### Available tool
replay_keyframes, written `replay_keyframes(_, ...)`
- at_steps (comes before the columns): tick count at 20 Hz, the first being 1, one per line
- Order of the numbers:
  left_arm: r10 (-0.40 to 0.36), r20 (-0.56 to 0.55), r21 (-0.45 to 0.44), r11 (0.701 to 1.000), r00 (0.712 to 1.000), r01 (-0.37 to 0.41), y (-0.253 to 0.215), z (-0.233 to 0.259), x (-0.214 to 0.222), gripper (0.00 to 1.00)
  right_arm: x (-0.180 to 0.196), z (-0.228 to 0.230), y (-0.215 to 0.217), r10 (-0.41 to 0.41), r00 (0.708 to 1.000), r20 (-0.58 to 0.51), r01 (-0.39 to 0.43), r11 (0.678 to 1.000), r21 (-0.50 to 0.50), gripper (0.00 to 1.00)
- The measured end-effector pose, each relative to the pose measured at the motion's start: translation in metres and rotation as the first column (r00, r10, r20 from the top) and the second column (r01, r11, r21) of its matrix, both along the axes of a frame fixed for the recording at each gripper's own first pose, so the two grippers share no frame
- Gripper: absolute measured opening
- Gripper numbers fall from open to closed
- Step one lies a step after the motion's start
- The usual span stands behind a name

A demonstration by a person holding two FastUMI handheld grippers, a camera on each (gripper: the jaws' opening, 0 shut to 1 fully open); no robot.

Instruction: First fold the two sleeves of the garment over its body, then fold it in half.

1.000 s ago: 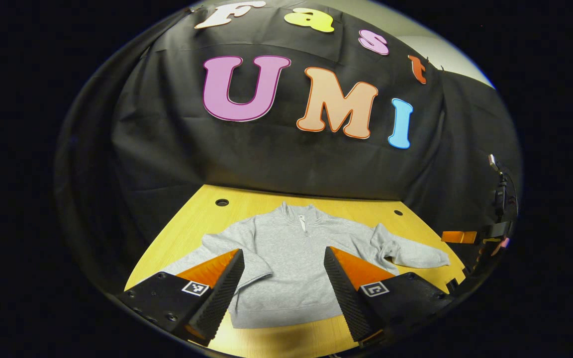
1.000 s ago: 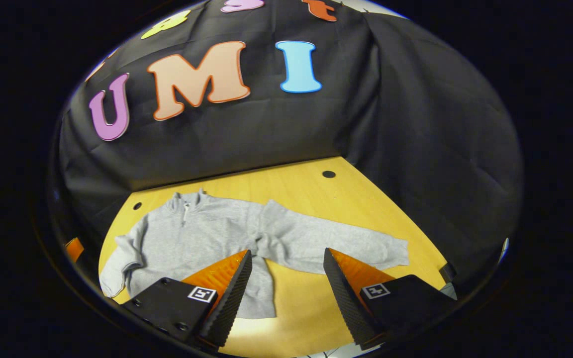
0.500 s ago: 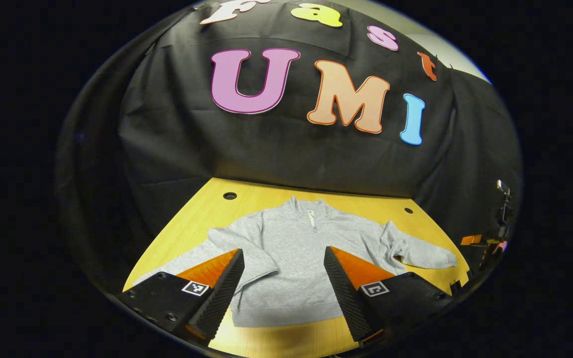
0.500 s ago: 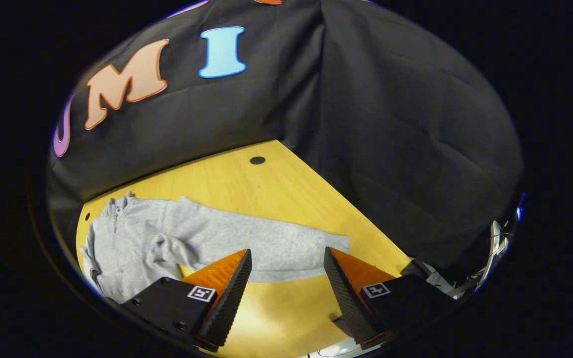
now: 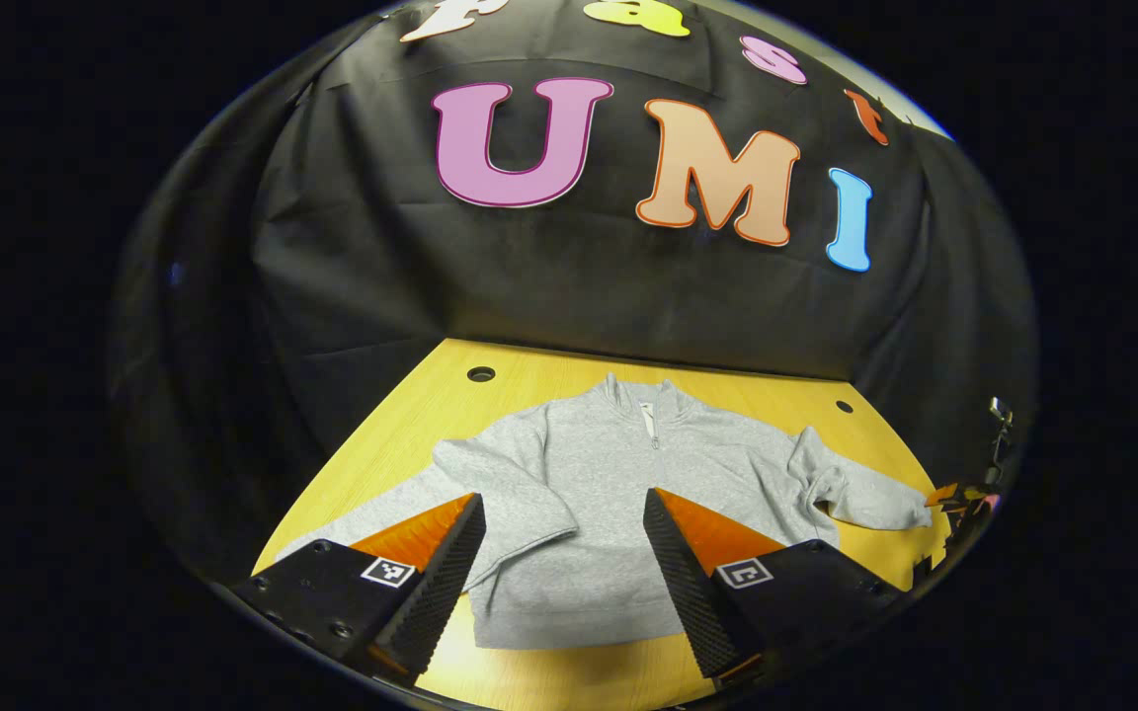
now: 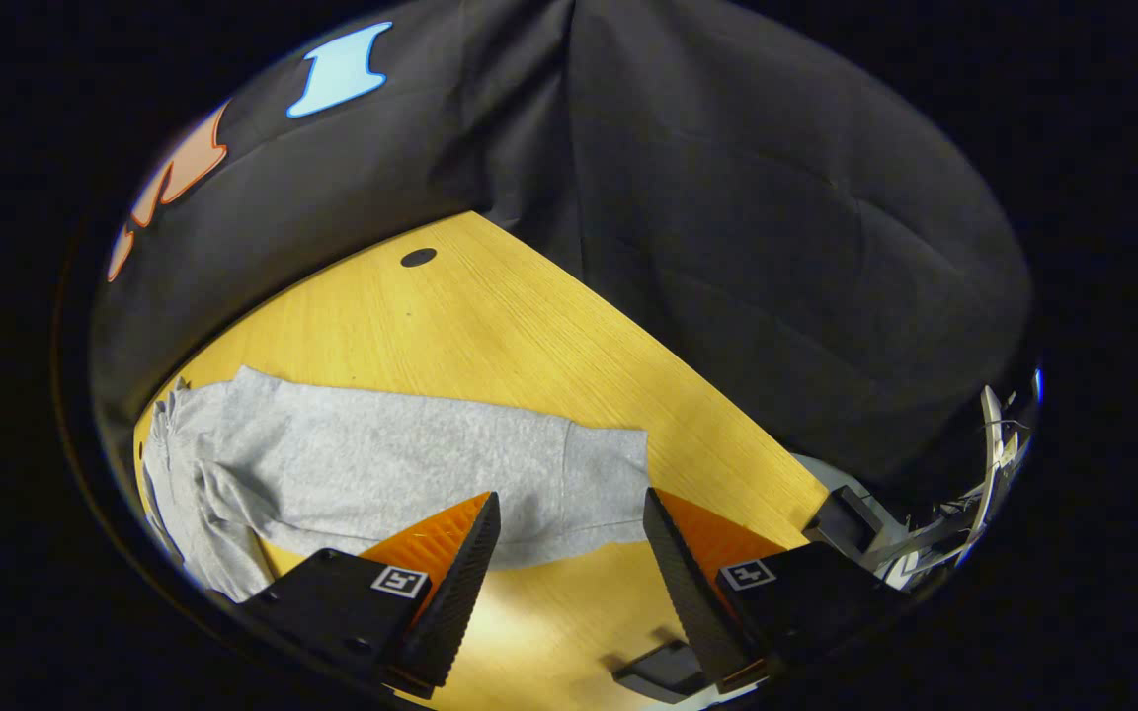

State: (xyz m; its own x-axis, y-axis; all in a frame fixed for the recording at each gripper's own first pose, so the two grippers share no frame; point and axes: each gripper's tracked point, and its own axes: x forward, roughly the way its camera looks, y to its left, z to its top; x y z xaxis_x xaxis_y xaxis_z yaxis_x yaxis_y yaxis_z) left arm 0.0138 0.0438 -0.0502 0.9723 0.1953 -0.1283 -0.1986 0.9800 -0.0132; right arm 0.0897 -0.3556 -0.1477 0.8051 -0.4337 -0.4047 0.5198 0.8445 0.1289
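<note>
A grey zip-neck sweatshirt (image 5: 609, 464) lies flat on the yellow table (image 5: 411, 425), collar at the far side and both sleeves spread out. My left gripper (image 5: 564, 518) hovers open over the hem near the left sleeve (image 5: 490, 494), touching nothing. The right sleeve (image 6: 381, 459) stretches across the right gripper view and its cuff (image 6: 609, 474) lies just ahead, between the fingers. My right gripper (image 6: 569, 518) stands open above that cuff, with bare table under its fingertips.
Round holes (image 5: 480, 374) (image 6: 418, 257) mark the table's far corners. The black cloth wall closes in behind and to the sides. Beyond the table's right edge stands some grey and white gear (image 6: 865, 523). A small dark object (image 6: 663, 676) lies at the near edge.
The right gripper has swung right along the sleeve and come closer, so the cuff now sits between its fingers. The left gripper has shifted a little toward the sweatshirt. Both stay open.
</note>
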Motion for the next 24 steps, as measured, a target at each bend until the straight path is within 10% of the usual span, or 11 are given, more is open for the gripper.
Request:
replay_keyframes(16, 0.049, -0.012, -0.006, 0.999, 0.999, -0.049, 0.003, 0.0, 0.005, 0.94, 0.028, -0.028, -0.017, -0.003, 0.998, -0.069, 0.005, 1.0, 0.025, 0.82)
replay_keyframes(24, 0.048, -0.013, -0.017, 0.999, 0.999, -0.048, 0.002, -0.001, 0.006, 0.94, 0.036, -0.025, 0.005, 0.045, 0.994, -0.096, -0.046, 0.999, -0.013, 0.13)
